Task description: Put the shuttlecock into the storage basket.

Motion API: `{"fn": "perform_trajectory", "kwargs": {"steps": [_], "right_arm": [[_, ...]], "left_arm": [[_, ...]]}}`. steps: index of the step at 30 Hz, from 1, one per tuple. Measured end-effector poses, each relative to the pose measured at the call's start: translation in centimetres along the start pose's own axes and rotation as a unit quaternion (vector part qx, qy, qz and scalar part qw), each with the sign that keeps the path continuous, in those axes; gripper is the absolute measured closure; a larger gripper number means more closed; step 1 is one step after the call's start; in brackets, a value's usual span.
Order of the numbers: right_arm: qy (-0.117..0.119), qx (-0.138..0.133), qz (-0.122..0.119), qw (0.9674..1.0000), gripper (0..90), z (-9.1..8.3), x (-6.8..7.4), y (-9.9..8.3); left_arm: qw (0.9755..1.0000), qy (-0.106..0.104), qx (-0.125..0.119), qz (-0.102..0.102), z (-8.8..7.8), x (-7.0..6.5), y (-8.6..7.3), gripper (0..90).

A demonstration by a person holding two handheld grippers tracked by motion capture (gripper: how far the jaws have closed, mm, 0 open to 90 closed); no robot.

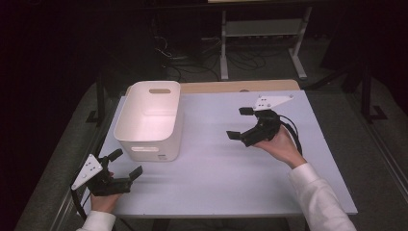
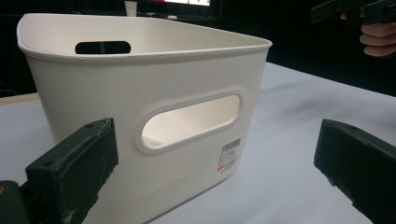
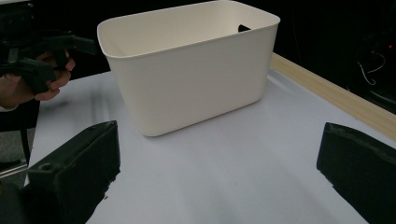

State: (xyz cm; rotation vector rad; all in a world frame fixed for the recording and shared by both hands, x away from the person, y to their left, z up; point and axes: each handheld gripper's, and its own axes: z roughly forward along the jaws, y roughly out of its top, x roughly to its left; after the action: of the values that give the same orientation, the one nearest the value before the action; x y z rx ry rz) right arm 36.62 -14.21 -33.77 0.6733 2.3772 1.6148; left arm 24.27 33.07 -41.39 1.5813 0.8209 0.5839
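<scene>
Looks light and stiff, white bin; best grabbed by handle slot at 6 o'clock. Left gripper and right gripper: jaws apart, holding nothing.

Smooth matt white plastic bin, matt table w/ wood edge

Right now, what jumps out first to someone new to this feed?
The white bin stands out: it sits upright on the left half of the pale table, with a handle slot in each end wall. Next come the two black grippers, both open and holding nothing: the left gripper is near the bin's front corner, and the right gripper is raised over the table's right side, pointing toward the bin.
</scene>
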Motion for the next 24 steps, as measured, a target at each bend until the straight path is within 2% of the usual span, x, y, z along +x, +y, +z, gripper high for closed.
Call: {"fn": "perform_trajectory", "kwargs": {"steps": [24], "right_arm": [[-0.037, -0.033, 0.02, 0.9986, 0.0, -3.5, -0.4, -2.9]], "left_arm": [[1.0, 0.002, 0.0, 0.0, 0.1, 0.1, 0.0, 0.0]]}}
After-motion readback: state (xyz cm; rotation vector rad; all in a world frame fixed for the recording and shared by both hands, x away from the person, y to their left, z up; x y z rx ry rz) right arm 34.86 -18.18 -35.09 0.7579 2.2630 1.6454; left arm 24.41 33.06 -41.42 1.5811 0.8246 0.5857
